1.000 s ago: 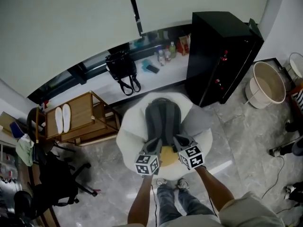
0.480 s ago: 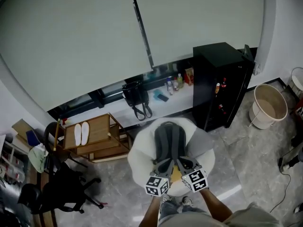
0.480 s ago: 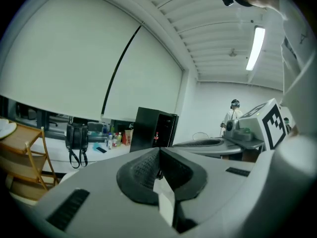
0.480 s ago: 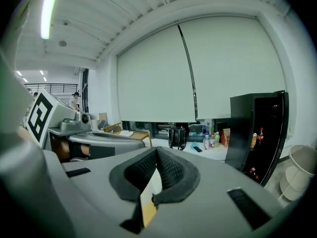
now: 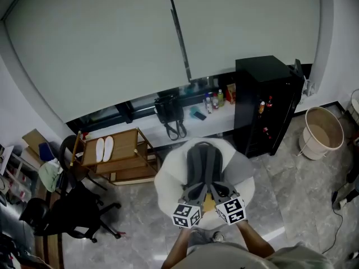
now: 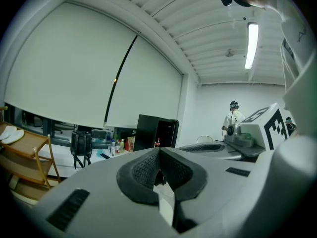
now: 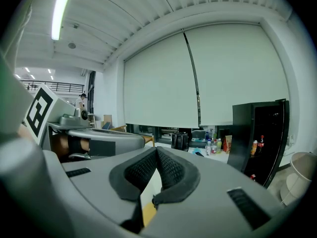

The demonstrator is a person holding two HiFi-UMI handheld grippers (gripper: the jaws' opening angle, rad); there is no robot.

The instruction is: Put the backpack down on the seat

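Note:
A grey backpack [image 5: 203, 164] lies lengthwise on a round white seat [image 5: 167, 179], straps facing up. My left gripper [image 5: 189, 194] and right gripper [image 5: 219, 192] hover side by side over the backpack's near end, both held roughly level. In the left gripper view the left gripper [image 6: 158, 155] has its ribbed pads pressed together with nothing between them. The right gripper [image 7: 157, 155] looks the same in the right gripper view, shut and empty. Neither gripper view shows the backpack, only the room beyond.
A tall black cabinet [image 5: 268, 102] stands right of the seat. A wooden cart with white slippers [image 5: 112, 153] stands to its left. A black bag [image 5: 170, 111] and bottles [image 5: 216, 100] sit on the window ledge. A bucket [image 5: 321, 132] stands far right, an office chair [image 5: 73, 212] at lower left.
Both grippers have risen from the backpack's near end and stayed shut. The head view has lifted and shows more of the blind. The backpack has stayed on the seat.

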